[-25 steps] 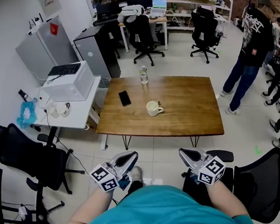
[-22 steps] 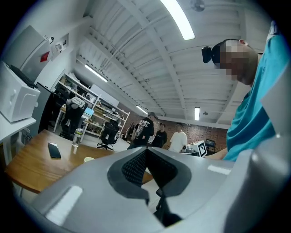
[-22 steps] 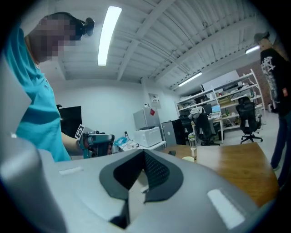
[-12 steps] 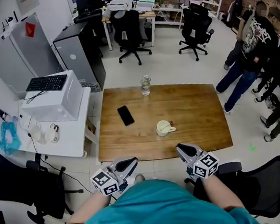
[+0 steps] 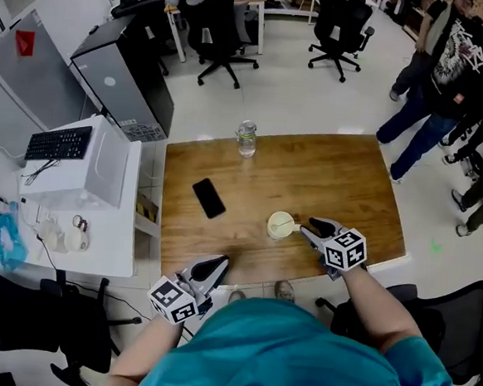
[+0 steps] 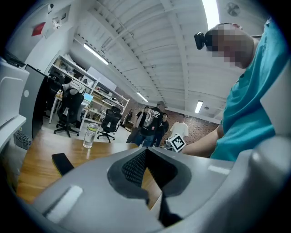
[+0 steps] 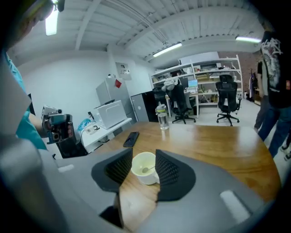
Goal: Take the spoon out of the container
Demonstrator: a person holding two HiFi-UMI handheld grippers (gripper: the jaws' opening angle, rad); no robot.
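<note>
right tongs (image 5: 307, 229), just opening, empty, clear of cup (image 5: 279, 225) rim.

Spoon (image 7: 144, 169) in cup (image 5: 271, 229) on table (image 5: 342, 179); phone (image 5: 209, 198) left, bottle (image 5: 246, 138) behind.

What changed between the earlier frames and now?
The person closed in on the table. The right hand-held gripper moved out over its near edge toward the cup, jaws just opening, nothing between them yet. The left hand-held gripper, shut, advanced to the edge. Cup, spoon, phone and bottle stayed put.
</note>
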